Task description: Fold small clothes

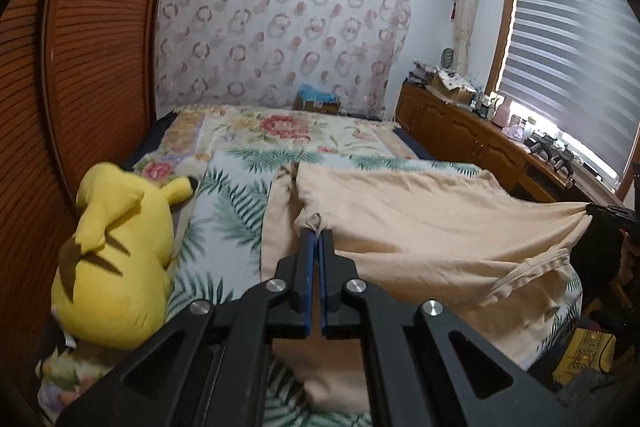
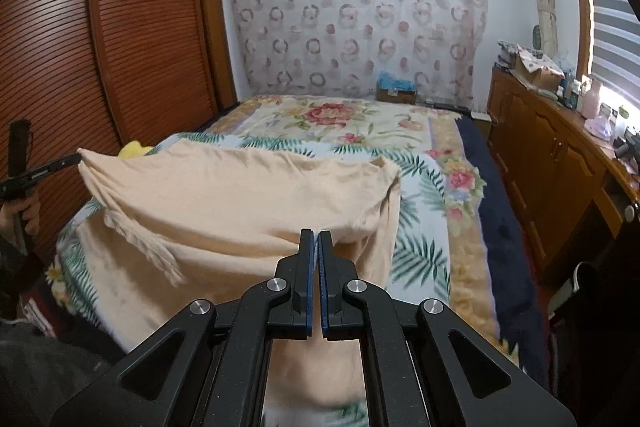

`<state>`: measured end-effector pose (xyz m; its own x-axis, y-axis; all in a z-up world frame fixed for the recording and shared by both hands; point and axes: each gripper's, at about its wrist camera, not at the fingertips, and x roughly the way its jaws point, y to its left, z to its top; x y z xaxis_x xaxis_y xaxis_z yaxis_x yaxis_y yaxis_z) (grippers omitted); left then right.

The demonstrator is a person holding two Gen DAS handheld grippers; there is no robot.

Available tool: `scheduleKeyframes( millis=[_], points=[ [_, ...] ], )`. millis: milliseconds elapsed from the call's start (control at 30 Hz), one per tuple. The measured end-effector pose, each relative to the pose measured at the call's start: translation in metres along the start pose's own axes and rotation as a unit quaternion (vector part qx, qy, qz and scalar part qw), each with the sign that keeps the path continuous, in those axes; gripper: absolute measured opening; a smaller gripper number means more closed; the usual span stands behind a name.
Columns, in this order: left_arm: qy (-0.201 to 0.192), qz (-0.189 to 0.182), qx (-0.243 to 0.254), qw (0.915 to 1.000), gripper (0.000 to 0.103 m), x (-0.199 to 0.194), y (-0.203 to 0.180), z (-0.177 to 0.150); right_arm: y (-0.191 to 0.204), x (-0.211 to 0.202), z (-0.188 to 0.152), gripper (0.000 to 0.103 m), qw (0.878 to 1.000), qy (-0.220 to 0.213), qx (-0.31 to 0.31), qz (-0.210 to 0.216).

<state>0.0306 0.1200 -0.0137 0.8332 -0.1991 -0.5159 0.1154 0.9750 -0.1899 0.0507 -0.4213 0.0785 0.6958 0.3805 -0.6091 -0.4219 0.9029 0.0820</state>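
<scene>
Both hand-held grippers point slightly downward over the bed point(image 2: 440, 195). The left hand-held gripper point(image 1: 316, 233) is closed on a bunched edge of the beige garment point(image 1: 420, 211). The right hand-held gripper point(image 2: 317, 233) is also closed on the cloth's edge, which hangs stretched between them above the bed.

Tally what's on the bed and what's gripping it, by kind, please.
Peach garment: 1, lifted off the bed at two pinched points
Yellow plush toy: 1, at the bed's edge by the wardrobe
Grippers: 2, left gripper and right gripper, each shut on the garment
Total: 4
</scene>
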Motion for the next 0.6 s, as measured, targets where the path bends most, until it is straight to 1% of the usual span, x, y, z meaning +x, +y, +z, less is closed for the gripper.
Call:
scheduleKeyframes(
  millis=[100,167,233,267,300,333,400,433,500,567,600],
  points=[
    [0.020,0.016,-0.009,0.9996,0.000,0.001,0.005,-0.017,0.005,0.001,-0.013,0.000,1.000,0.021,-0.006,-0.006],
    [0.034,0.026,-0.019,0.9989,0.000,0.002,0.012,-0.030,0.006,0.011,-0.027,0.000,0.999,0.045,-0.001,-0.006],
    [0.055,0.036,-0.027,0.9975,0.005,0.007,0.018,-0.043,0.010,0.024,-0.039,0.000,0.997,0.080,-0.006,-0.017],
    [0.061,0.036,-0.029,0.9970,0.007,0.009,0.020,-0.047,0.011,0.035,-0.046,0.000,0.994,0.105,-0.011,-0.030],
    [0.069,0.036,-0.030,0.9965,0.008,0.011,0.021,-0.051,0.012,0.041,-0.052,0.000,0.993,0.113,-0.011,-0.037],
    [0.079,0.036,-0.030,0.9958,0.009,0.014,0.022,-0.054,0.012,0.047,-0.056,0.000,0.992,0.121,-0.009,-0.033],
    [0.093,0.029,-0.032,0.9947,0.013,0.020,0.021,-0.058,0.011,0.053,-0.058,0.002,0.991,0.129,-0.014,-0.040],
    [0.096,0.028,-0.031,0.9945,0.014,0.022,0.018,-0.059,0.013,0.054,-0.057,0.003,0.991,0.125,-0.020,-0.048],
    [0.100,0.033,-0.026,0.9941,0.021,0.027,0.013,-0.060,0.014,0.053,-0.055,0.005,0.992,0.117,-0.020,-0.045],
    [0.109,0.032,-0.029,0.9931,0.022,0.033,0.009,-0.062,0.015,0.052,-0.051,0.012,0.992,0.109,-0.025,-0.054],
    [0.114,0.031,-0.032,0.9925,0.023,0.037,0.008,-0.063,0.014,0.052,-0.049,0.014,0.992,0.105,-0.027,-0.058]
  ],
)
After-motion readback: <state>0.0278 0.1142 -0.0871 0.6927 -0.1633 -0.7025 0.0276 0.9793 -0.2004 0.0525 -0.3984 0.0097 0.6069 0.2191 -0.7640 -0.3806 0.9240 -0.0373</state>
